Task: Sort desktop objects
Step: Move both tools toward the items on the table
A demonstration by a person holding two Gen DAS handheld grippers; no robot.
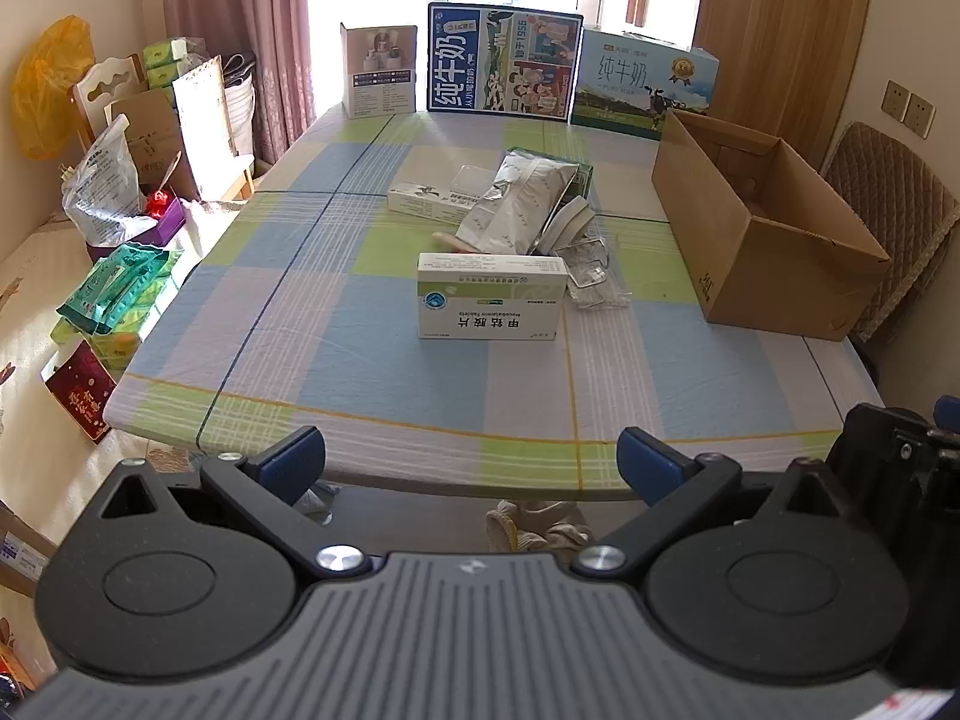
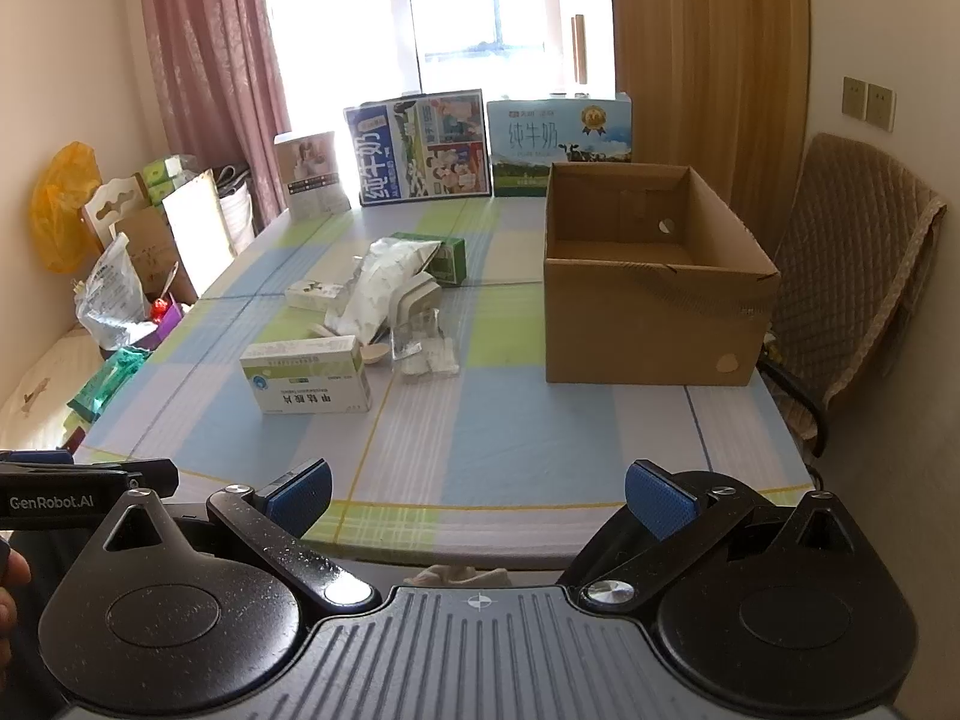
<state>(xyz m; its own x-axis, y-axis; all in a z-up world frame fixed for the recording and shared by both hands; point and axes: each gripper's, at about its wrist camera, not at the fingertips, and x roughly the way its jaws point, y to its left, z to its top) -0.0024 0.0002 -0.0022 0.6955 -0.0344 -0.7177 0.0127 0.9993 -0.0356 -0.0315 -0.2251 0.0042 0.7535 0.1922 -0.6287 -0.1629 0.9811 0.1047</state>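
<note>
Medicine box (image 1: pixel 492 300) stands before the clutter beside the cardboard box (image 1: pixel 762 228); my left gripper (image 1: pixel 471 459) and right gripper (image 2: pixel 478 495) gape wide, empty.

Bright window (image 2: pixel 456 12), pink curtain (image 2: pixel 210 60), wooden door (image 2: pixel 708 60), quilted chair (image 2: pixel 852 252).

This is a lived-in home room, probably a dining room: a table under a checked tablecloth (image 1: pixel 336 312) stands before pink curtains (image 2: pixel 204 78) and a bright window (image 2: pixel 498 6), with a quilted chair (image 2: pixel 858 276), milk cartons (image 1: pixel 504 63), and bags and boxes (image 1: pixel 114 192) piled along the wall.
</note>
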